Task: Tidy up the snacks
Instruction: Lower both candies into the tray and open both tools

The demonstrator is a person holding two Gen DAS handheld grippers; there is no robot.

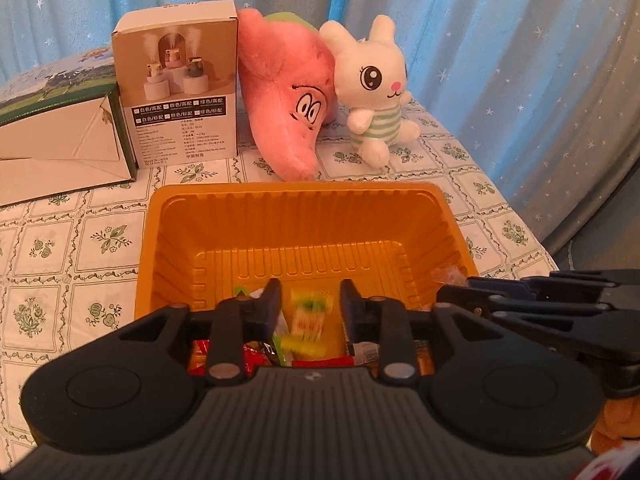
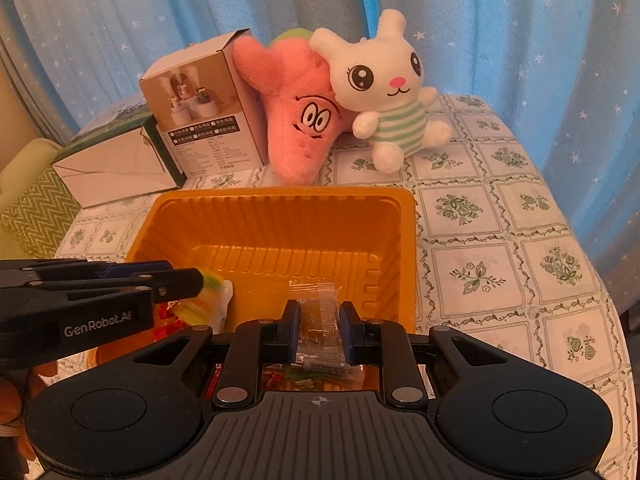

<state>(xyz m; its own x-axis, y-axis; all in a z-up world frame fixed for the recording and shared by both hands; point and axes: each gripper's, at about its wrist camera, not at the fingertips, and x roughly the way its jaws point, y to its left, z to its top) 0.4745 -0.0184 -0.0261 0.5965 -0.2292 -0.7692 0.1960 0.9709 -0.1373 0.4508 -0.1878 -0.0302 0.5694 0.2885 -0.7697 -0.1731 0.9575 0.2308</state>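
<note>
Left gripper point(image 1: 309, 300) jaws released over orange tray point(image 1: 280, 216), "GenRobot.AI" lettering, right gripper point(image 2: 319, 320) jaws grasping clear packet point(image 2: 320, 312)

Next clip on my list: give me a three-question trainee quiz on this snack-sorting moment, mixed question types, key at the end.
1. True or false: the right gripper is shut on a clear packet above the orange tray.
2. Multiple choice: what stands directly behind the tray's far rim? A) a kettle B) a pink star plush and a white bunny plush C) a stack of plates.
3. Fill in: the left gripper hangs over the tray with its fingers spread and a blurred yellow-green ______ between them.

Key
1. True.
2. B.
3. Candy; the blur hides whether the fingers touch it.
</note>
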